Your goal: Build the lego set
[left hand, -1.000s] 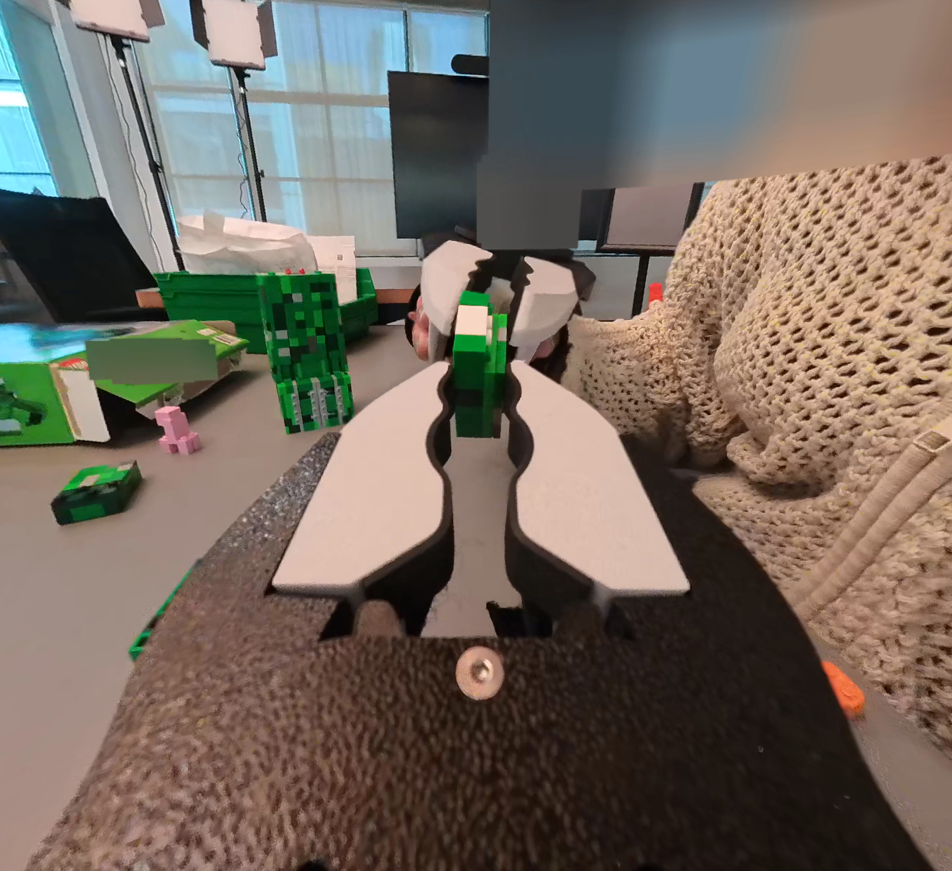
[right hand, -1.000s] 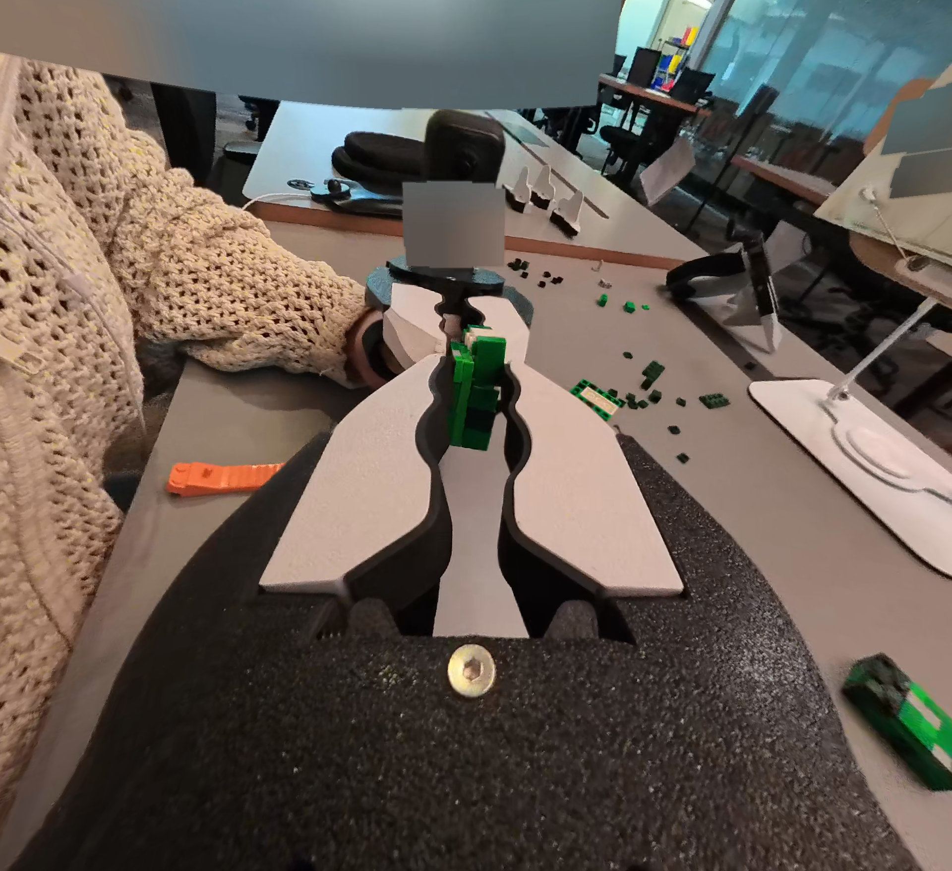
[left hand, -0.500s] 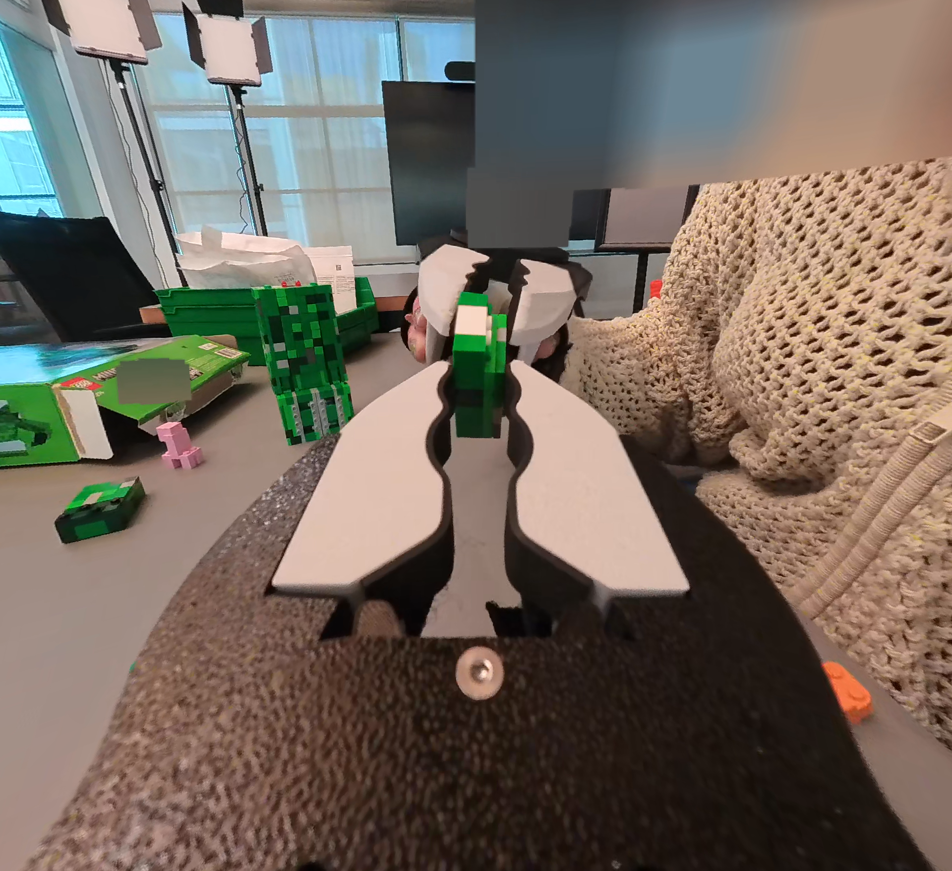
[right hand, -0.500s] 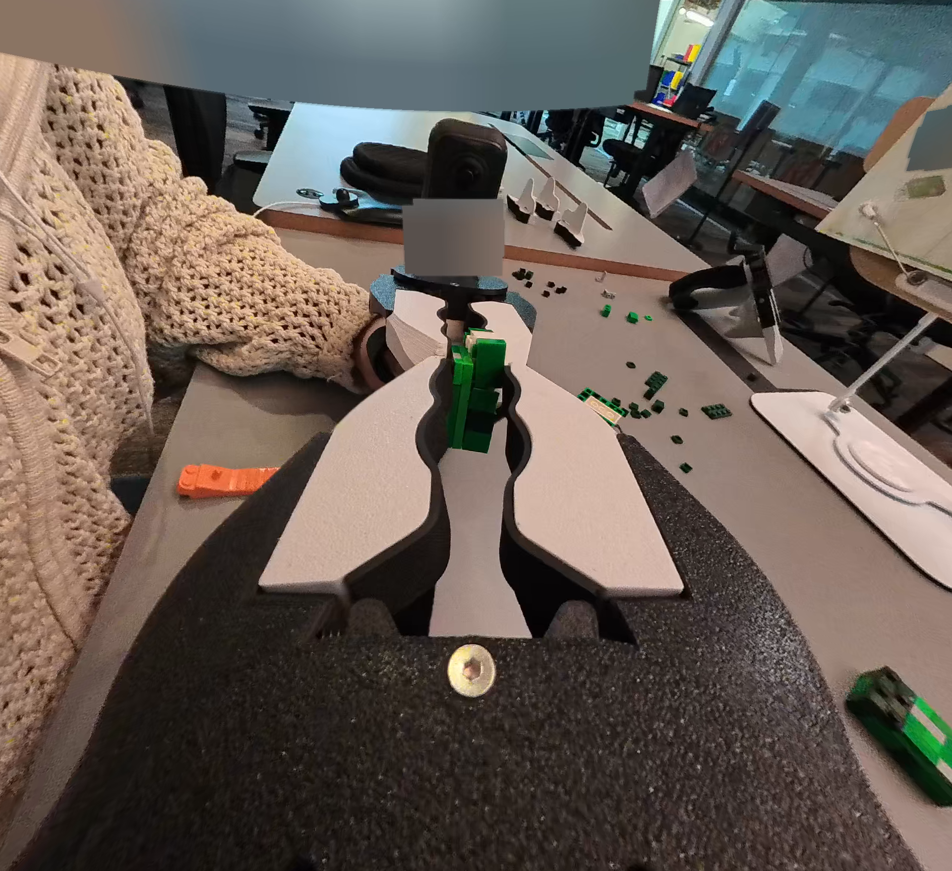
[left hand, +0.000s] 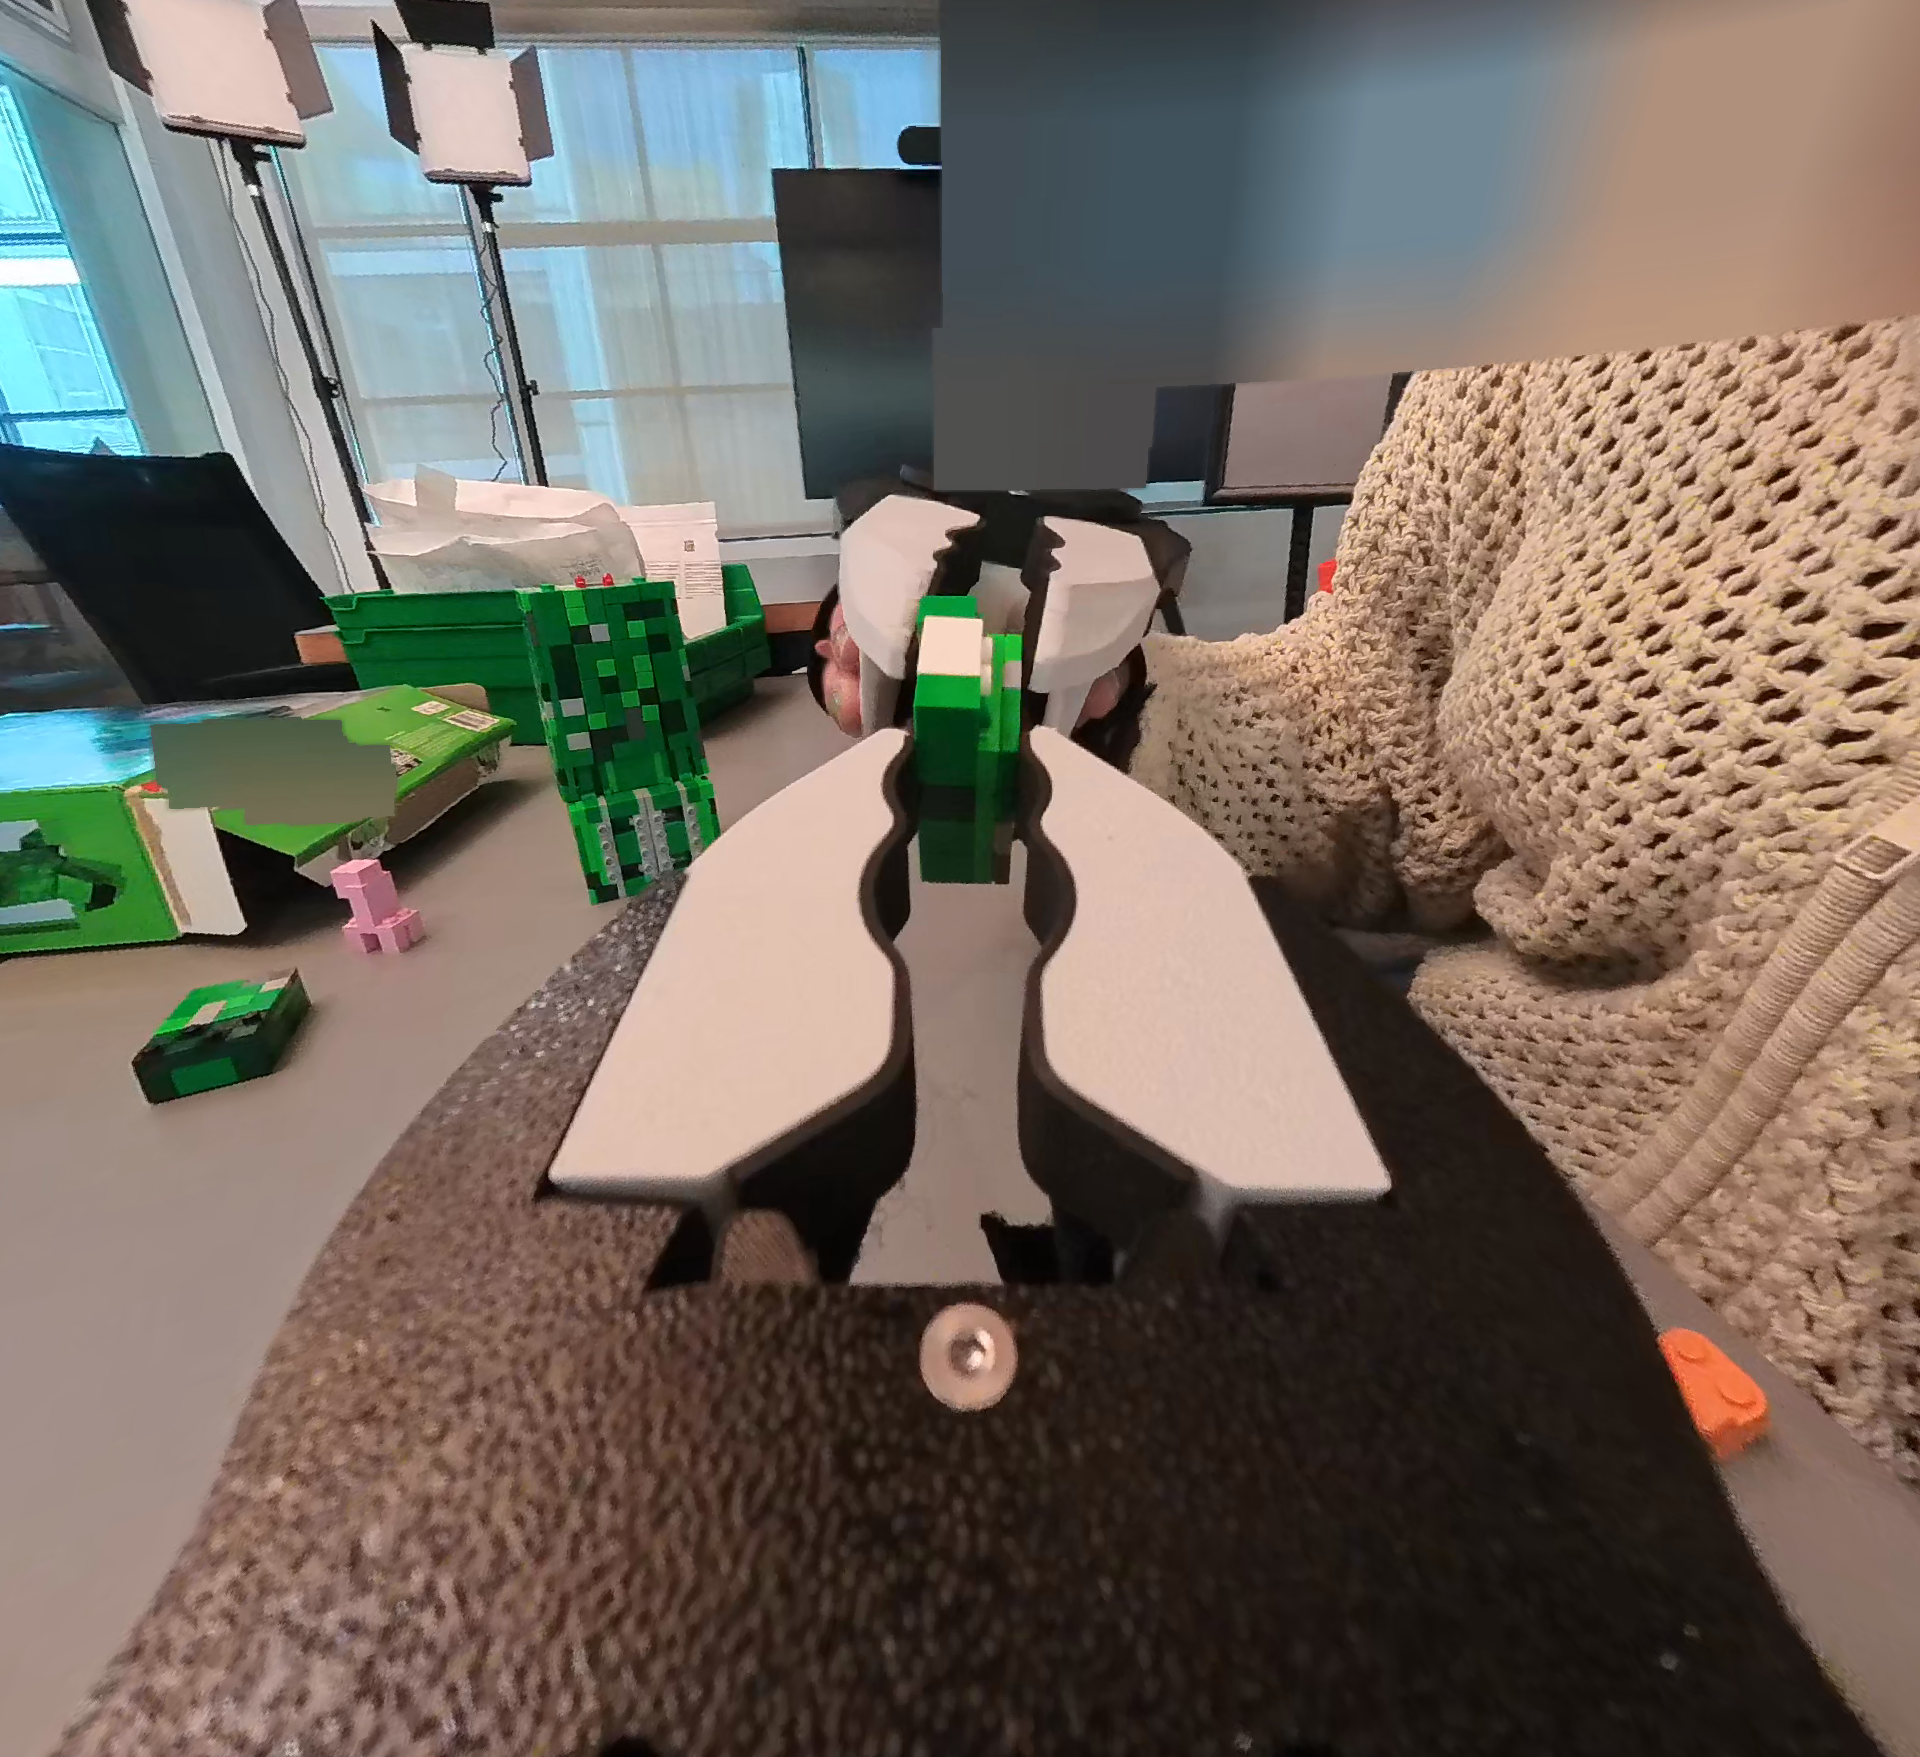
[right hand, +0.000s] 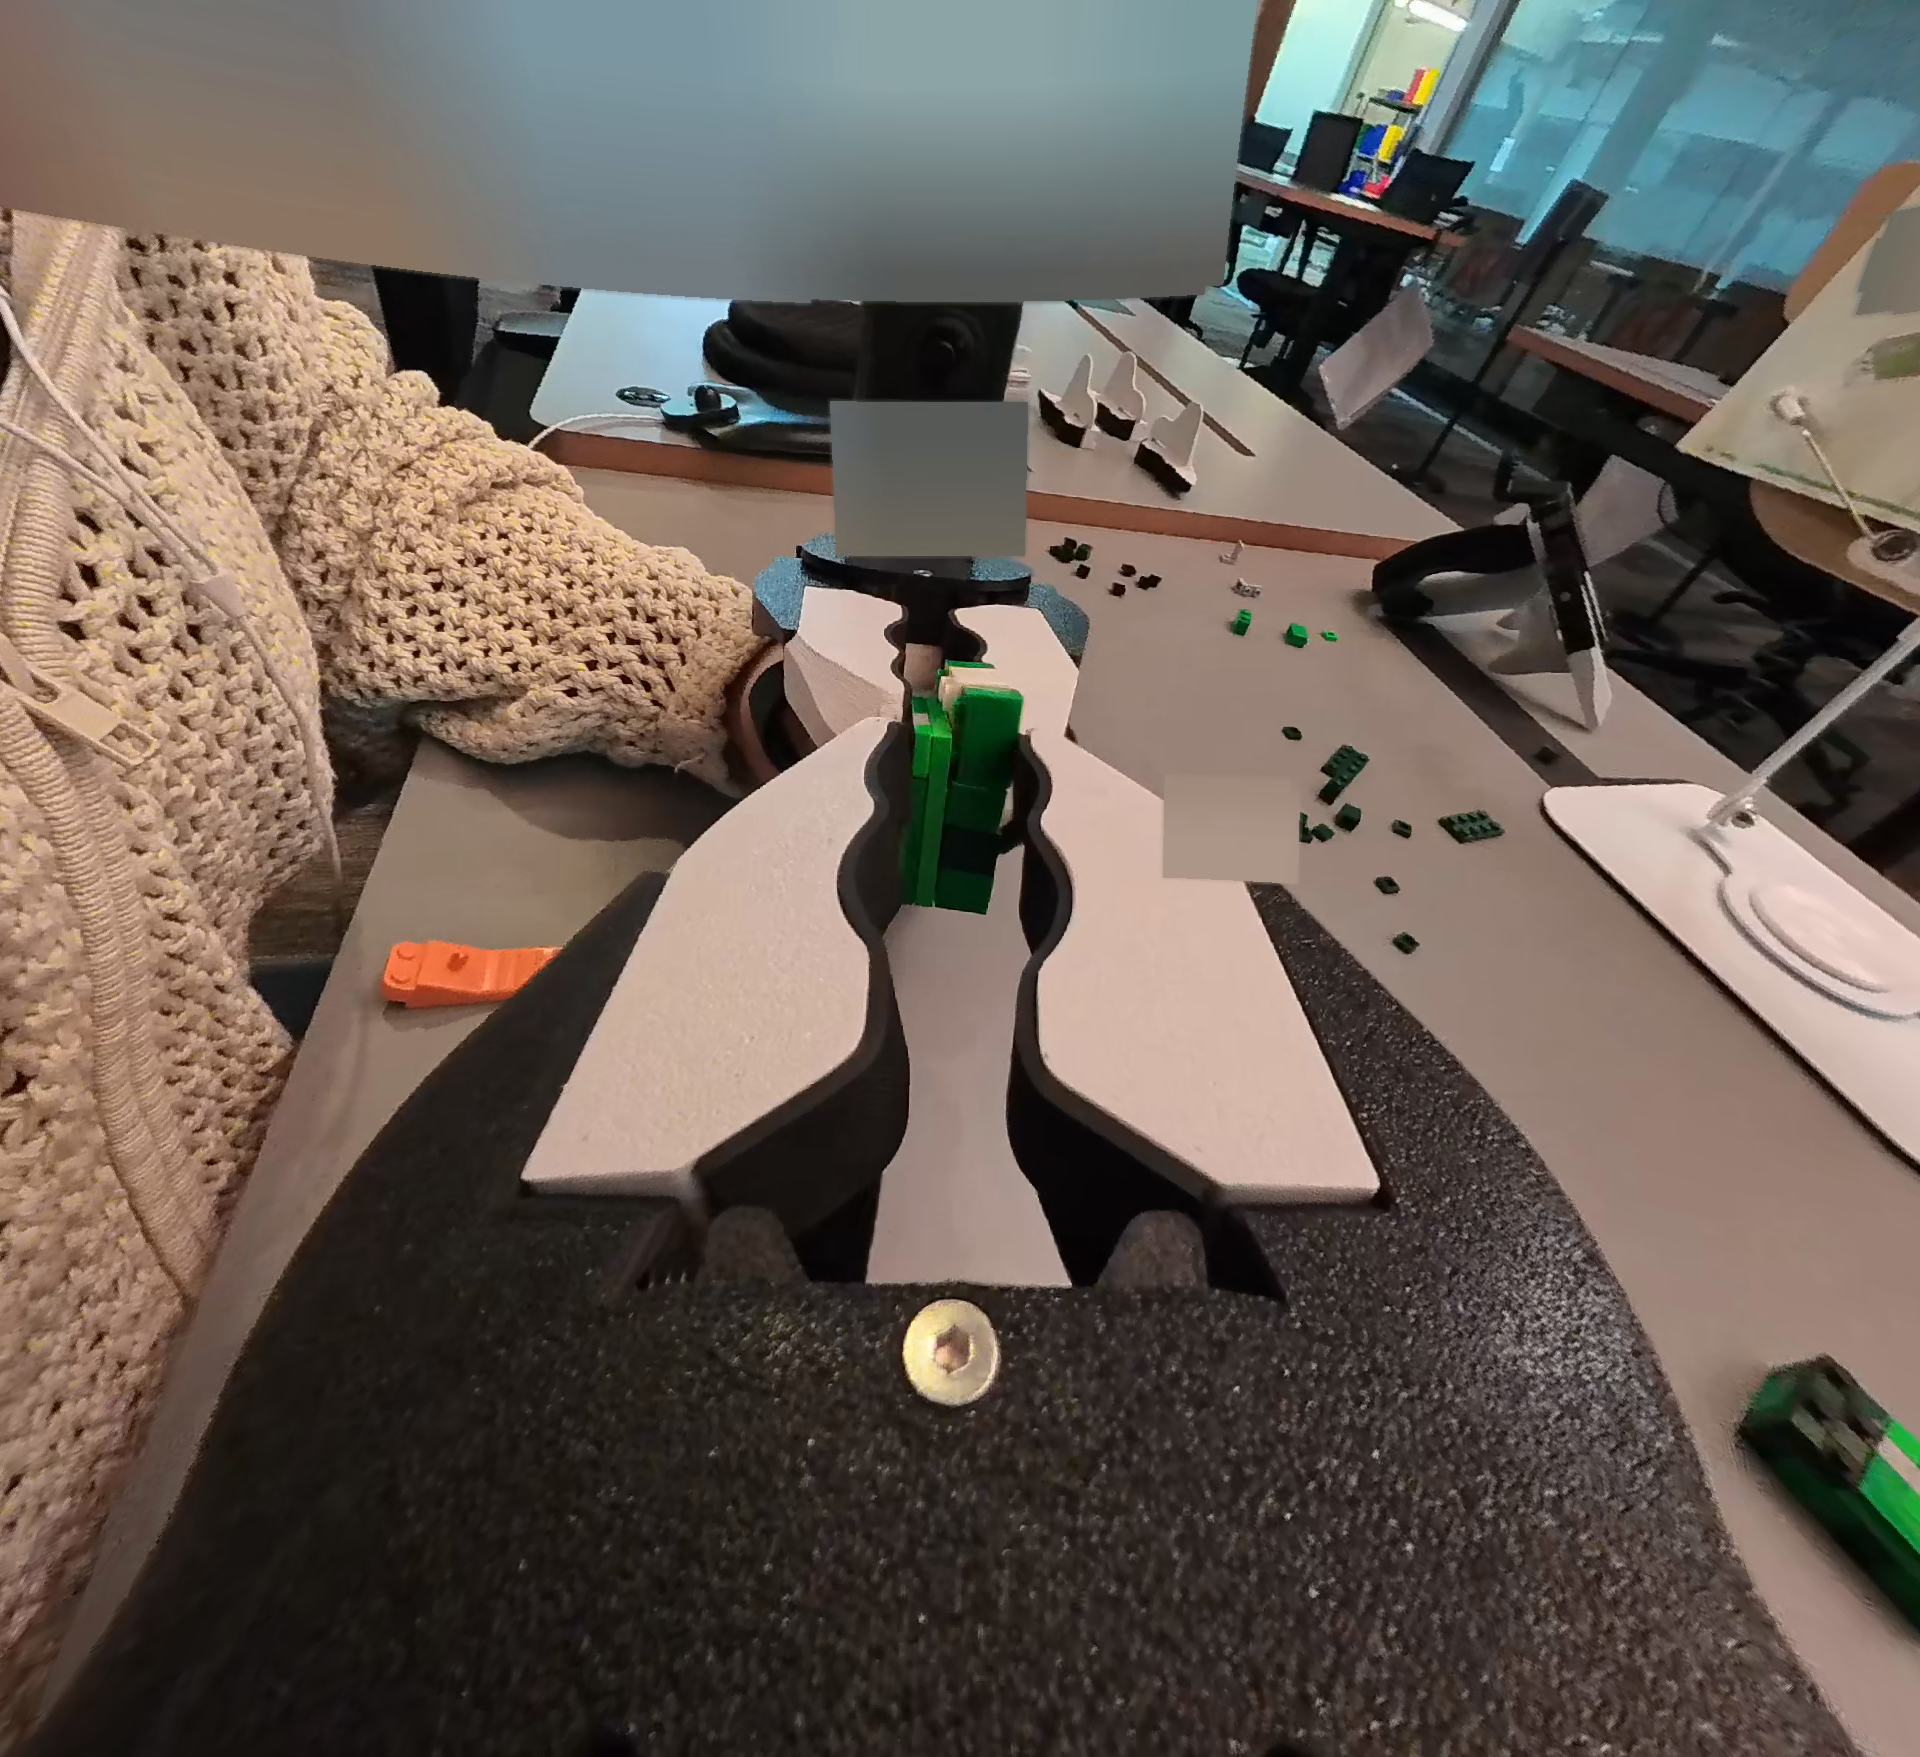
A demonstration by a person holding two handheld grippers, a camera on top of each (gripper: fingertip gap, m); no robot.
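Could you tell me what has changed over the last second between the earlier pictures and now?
Almost nothing. The left gripper and right gripper stay face to face, both clamped on the green lego piece; nothing was released or picked up. Only the viewpoints drift slightly against the background. The creeper figure, orange brick separator and loose bricks lie as before.

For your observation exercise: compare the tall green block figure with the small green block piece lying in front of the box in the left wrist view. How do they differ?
The tall green block figure stands upright; the small green block piece lies flat on the table. The figure is much bigger and stands farther back. Both are pixel-patterned in greens, and neither gripper touches them.
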